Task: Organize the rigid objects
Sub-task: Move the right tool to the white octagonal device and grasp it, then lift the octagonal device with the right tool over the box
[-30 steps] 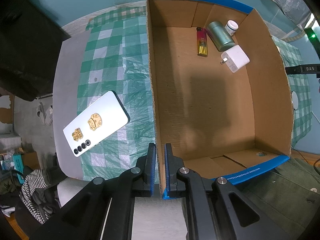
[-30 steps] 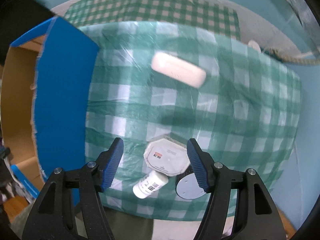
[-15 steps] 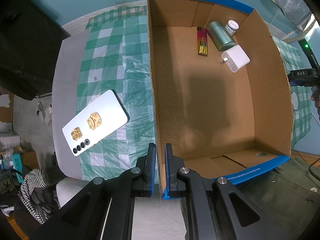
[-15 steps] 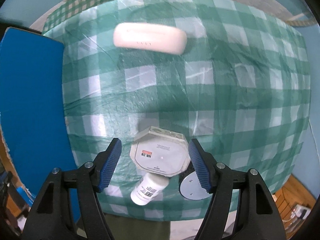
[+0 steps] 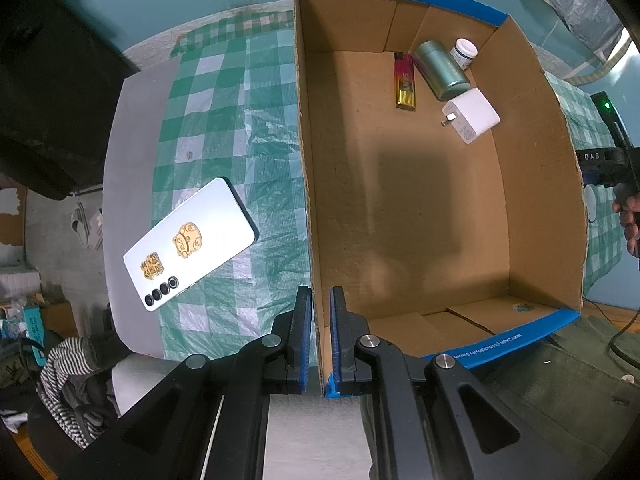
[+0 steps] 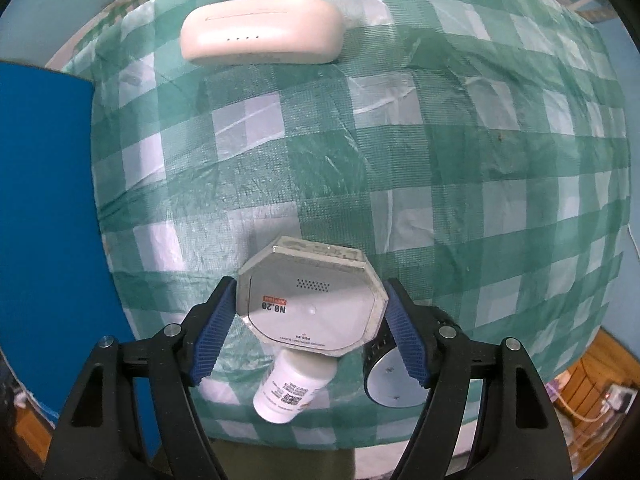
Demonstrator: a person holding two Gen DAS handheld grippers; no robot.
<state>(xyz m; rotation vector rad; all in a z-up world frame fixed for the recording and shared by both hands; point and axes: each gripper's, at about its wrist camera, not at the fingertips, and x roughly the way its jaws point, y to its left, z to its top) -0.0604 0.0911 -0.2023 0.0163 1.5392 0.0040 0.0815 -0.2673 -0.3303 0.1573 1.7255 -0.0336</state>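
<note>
You've got four things in the cardboard box so far: lighter, green tin, little white jar, charger, all bunched in the far corner. Still out on the tabletop: the phone, the white case, the pill bottle, a round disc and the octagonal tin.

Your left gripper has its fingers clamped on the box's near wall. Your right gripper has been opening and straddles the octagonal tin, pads not pressing yet. Bottle and disc crowd it underneath, so go gently. Loads of free floor in the box.
</note>
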